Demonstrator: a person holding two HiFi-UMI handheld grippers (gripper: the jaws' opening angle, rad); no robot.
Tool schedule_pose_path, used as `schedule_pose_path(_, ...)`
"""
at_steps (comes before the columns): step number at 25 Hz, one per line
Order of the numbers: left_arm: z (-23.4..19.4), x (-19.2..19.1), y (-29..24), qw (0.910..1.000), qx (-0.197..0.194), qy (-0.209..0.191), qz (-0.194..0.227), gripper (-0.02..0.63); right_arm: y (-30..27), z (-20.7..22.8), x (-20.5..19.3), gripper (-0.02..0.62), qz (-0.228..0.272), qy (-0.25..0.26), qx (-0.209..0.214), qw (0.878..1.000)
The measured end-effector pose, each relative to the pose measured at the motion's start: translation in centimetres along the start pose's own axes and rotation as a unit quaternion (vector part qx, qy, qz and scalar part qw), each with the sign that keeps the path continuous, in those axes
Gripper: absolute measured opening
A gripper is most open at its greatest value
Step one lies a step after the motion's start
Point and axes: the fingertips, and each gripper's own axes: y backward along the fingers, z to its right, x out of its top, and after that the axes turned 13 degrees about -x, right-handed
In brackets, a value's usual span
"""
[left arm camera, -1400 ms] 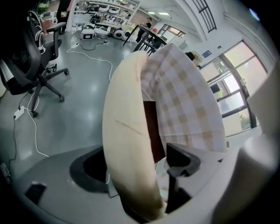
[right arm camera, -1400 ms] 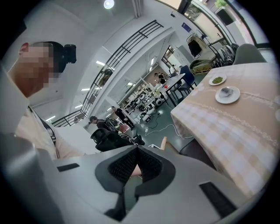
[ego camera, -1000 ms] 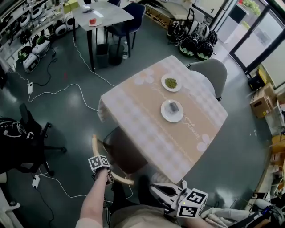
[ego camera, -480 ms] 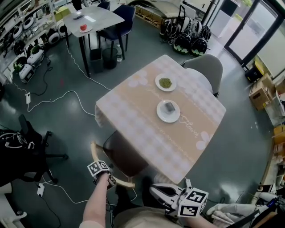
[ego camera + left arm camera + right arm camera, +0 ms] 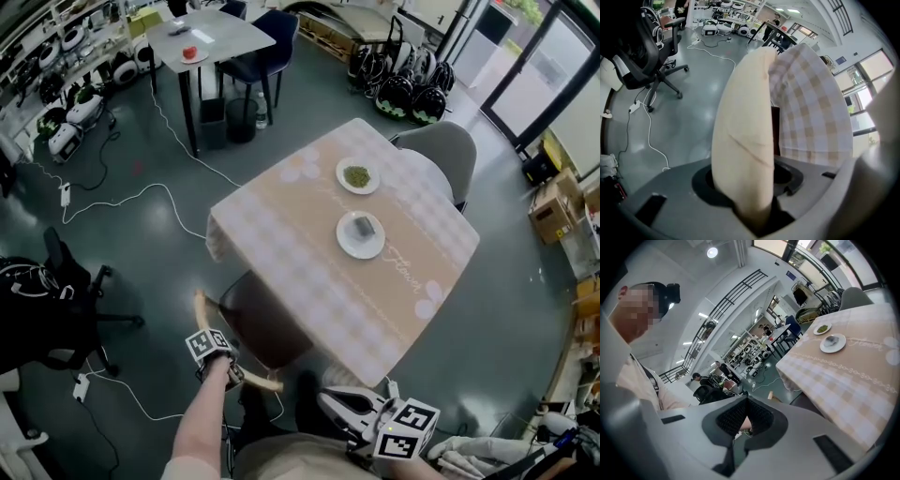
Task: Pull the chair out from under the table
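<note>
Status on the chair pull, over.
Left gripper shut on backrest, jaws just closing. Right gripper shut, empty. Chair tucked under table. Cable on floor behind it.

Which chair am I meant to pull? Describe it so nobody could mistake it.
Find the table with the beige checked cloth in the middle of the floor. The chair is tucked under its edge nearest the person. Unlike the grey padded chair on the far side, it has a dark brown seat and a pale curved wooden back rail.
</note>
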Motion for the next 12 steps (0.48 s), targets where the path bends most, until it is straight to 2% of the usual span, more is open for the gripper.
schedule_pose_path(12, -0.46, -0.26, 0.09, 0.9998, 0.01, 0.002, -0.02, 0.186, 0.18, 0.17, 0.5, 0.009, 0.015, -0.007, -0.002, 1.0)
